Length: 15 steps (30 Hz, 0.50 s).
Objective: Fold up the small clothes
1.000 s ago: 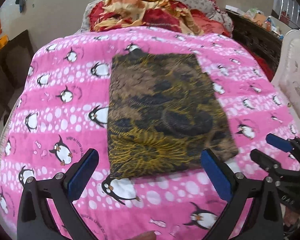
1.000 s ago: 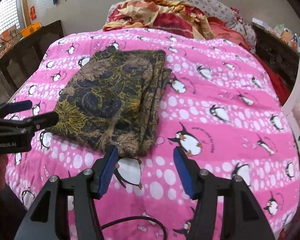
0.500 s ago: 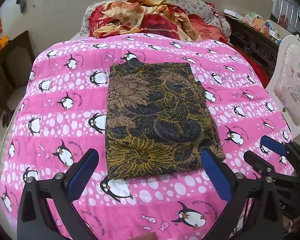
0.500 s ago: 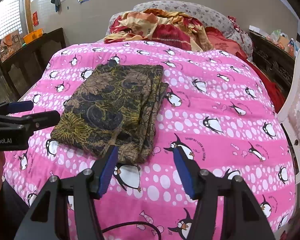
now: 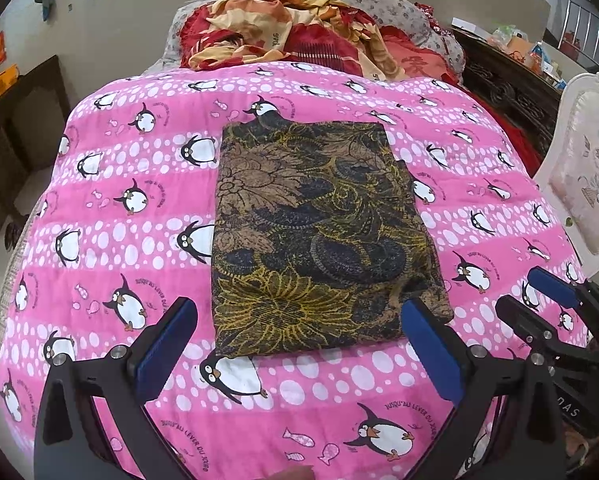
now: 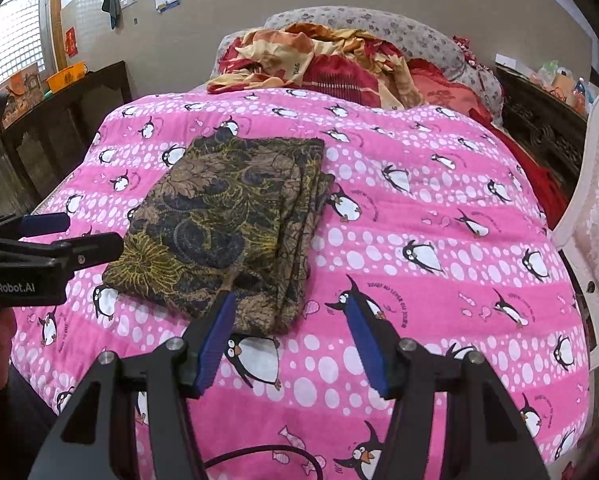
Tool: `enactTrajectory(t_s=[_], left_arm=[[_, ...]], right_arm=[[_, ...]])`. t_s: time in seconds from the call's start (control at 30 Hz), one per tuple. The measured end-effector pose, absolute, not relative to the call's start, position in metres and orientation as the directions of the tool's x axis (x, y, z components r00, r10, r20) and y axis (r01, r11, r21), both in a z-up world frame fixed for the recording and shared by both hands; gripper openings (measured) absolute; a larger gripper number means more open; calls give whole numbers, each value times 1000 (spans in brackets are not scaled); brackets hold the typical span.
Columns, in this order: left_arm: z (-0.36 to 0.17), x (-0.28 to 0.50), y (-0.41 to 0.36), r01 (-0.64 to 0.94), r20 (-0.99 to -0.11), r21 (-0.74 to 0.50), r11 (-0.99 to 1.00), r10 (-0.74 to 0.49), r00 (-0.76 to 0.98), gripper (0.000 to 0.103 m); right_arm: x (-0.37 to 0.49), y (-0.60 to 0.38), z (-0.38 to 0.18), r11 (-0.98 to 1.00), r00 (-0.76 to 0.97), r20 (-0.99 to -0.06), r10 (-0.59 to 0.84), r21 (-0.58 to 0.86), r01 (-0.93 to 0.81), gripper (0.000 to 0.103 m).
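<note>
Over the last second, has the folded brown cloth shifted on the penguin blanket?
No. The folded brown cloth lies flat, its far-left corner at the same penguin on the pink blanket; only the camera view shifted.

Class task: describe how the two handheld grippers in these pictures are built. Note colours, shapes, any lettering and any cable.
Both are black, angular frames with silver bolts at the joints. The left gripper and the right gripper each have two long fingers faced with blue pads. White lettering reading GenRobot.AI marks the side of the left gripper's body. A thin black cable loops below the right gripper.
</note>
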<state>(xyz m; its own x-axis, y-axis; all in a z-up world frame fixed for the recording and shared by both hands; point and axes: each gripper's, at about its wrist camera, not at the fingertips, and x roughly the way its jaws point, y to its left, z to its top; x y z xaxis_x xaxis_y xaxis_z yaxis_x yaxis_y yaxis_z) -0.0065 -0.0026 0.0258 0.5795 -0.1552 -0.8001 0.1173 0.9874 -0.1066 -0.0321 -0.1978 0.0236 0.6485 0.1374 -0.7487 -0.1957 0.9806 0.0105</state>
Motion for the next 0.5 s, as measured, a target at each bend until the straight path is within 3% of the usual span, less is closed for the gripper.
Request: enactTrajectory(t_s=[0.5], left_arm=[[24,-9,-7,145,-790,-125,982,-186,585,86]], right_arm=[[-33,-195,19,978,637,-757,149,18,-208,60]])
